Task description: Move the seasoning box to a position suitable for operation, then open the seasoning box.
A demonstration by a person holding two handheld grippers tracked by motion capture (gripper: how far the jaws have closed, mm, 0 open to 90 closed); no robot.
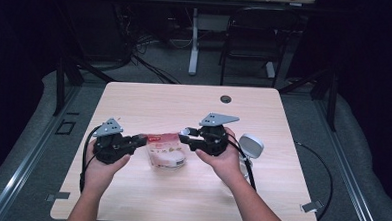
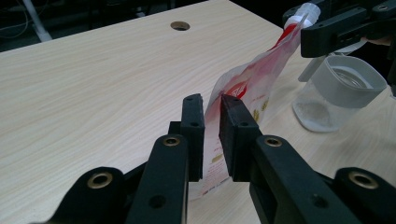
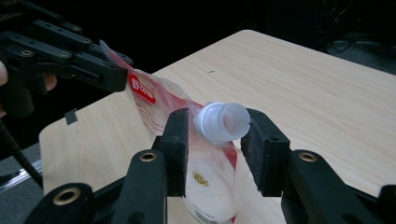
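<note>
The pouch [image 1: 166, 150] stands left of the jar [image 1: 246, 160], held up between both grippers. The left gripper [image 2: 211, 135] pinches its top corner; the right gripper [image 3: 215, 149] clamps the spout [image 3: 223, 122]. To pour well, the spout should come over the jar's mouth before tilting.

I can't read any text for sure. The pouch [image 3: 205, 172] has a red label patch w/ white characters near its 11 o'clock corner, too blurred to make out, plus a small gold fish-like logo lower down and a barcode strip at 6 o'clock, digits illegible.
</note>
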